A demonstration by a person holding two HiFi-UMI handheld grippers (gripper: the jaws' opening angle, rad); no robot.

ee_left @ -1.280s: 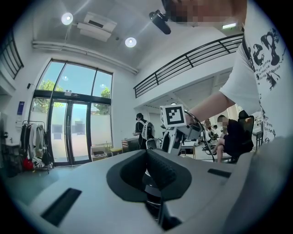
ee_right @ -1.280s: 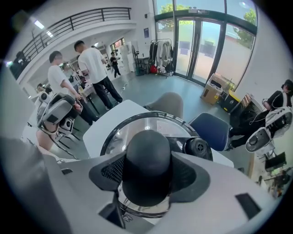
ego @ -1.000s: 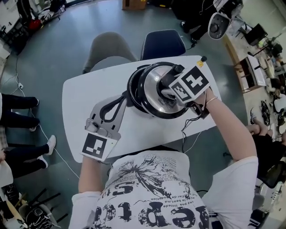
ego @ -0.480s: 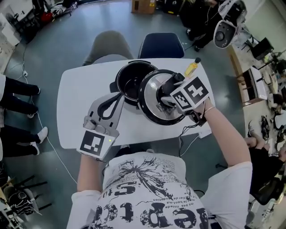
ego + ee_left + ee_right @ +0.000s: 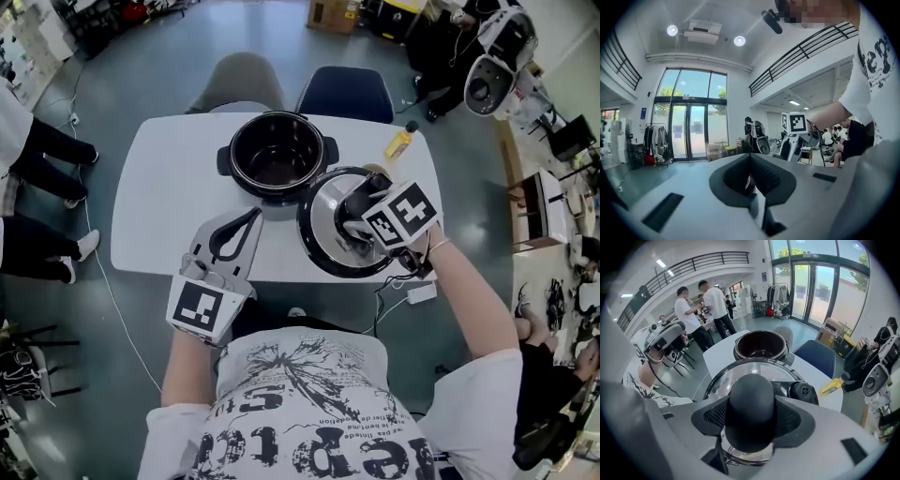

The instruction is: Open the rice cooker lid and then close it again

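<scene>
Right gripper (image 5: 751, 414), pointing steeply down: jaws part-spread and pinching the black knob (image 5: 751, 394) of the rice cooker lid (image 5: 717, 380), one ribbed pad on each side of it. Directly beneath the jaws, the round lid, shiny metal centre and dark rim, roughly level over the near right part of the white table (image 5: 159, 206); resting on the tabletop or held just above it, not clear from either view. Just beyond the lid's far edge, ahead and to the left of these jaws, the rice cooker pot (image 5: 278, 155), uncovered, dark inside, upright on the table. Ahead and to the right, a small yellow bottle (image 5: 400, 143) near the table's far corner.

Left gripper (image 5: 232, 234), level over the near table edge, left of the lid and apart from it: jaws apparently pressed together, tips meeting, nothing between them.

Beyond the table, a grey chair (image 5: 239, 80) and a blue chair (image 5: 345, 92) side by side. Farther off, standing people (image 5: 717, 303) on the grey floor.
</scene>
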